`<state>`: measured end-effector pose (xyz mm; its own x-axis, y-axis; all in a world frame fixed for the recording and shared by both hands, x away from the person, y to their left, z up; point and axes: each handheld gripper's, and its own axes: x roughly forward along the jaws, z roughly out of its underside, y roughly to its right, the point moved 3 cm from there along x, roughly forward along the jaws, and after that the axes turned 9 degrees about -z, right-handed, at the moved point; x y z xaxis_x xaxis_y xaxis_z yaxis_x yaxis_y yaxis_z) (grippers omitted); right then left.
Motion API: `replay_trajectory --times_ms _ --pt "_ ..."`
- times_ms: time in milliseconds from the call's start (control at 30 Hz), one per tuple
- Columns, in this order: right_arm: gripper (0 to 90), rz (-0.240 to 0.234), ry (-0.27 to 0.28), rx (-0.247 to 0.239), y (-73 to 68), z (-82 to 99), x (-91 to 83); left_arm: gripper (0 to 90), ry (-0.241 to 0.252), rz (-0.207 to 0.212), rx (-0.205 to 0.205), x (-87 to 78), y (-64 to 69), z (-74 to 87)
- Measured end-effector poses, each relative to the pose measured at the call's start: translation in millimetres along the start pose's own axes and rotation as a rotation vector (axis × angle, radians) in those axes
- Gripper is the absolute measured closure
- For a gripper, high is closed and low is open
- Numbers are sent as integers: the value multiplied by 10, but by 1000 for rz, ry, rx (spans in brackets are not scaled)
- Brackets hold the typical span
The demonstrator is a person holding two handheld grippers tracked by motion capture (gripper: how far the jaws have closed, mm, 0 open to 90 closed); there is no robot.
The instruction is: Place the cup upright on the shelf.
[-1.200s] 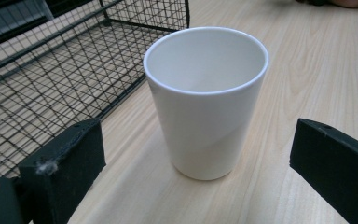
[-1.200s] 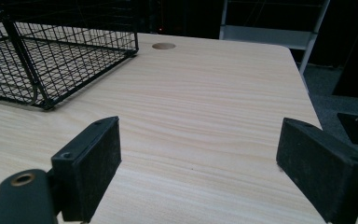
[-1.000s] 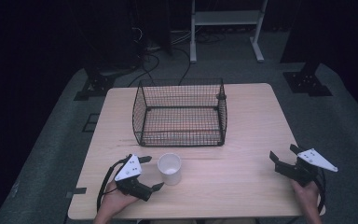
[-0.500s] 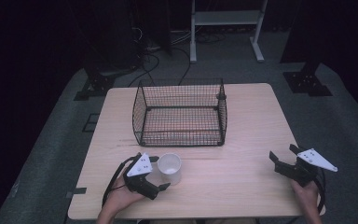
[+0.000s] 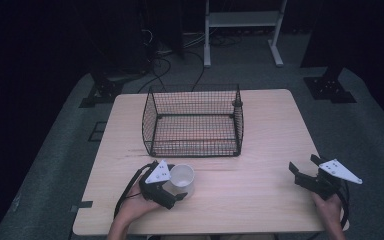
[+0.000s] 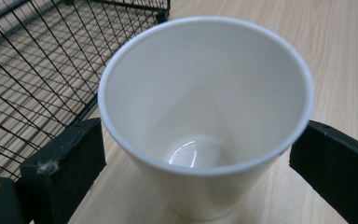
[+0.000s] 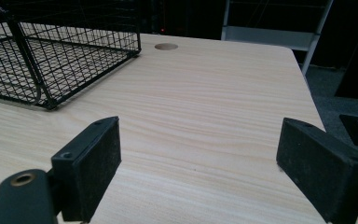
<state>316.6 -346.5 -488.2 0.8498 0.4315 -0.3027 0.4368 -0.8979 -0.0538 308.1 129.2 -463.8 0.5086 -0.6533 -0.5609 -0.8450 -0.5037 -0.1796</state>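
- Your left gripper (image 5: pixel 177 187) sits at the near left of the surface (image 5: pixel 260 140), with the cup (image 5: pixel 181 178) between its jaws.
- In the left gripper view the cup (image 6: pixel 205 116) stands upright and empty, mouth up, with a black jaw on each side of it. The jaws have just been closing in; the left one lies right against the cup's wall, while the right one looks a sliver off the rim, so you cannot yet call it a grip.
- Your right gripper (image 5: pixel 307 172) rests at the near right edge, well apart from the cup. Its jaws stand wide open with nothing between them but bare wood.
- The basket (image 5: pixel 192 122) stands just beyond the cup, near the middle of the surface, its wire wall close to the cup's far side.
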Motion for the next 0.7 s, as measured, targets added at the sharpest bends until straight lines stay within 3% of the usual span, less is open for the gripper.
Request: replay_trajectory --times_ms 367,700 --pt "129 -2 3 2 2 0 -1 75 -12 18 18 59 -22 -38" --pt "130 -1 3 1 1 0 -1 186 -10 37 45 88 -23 -43"
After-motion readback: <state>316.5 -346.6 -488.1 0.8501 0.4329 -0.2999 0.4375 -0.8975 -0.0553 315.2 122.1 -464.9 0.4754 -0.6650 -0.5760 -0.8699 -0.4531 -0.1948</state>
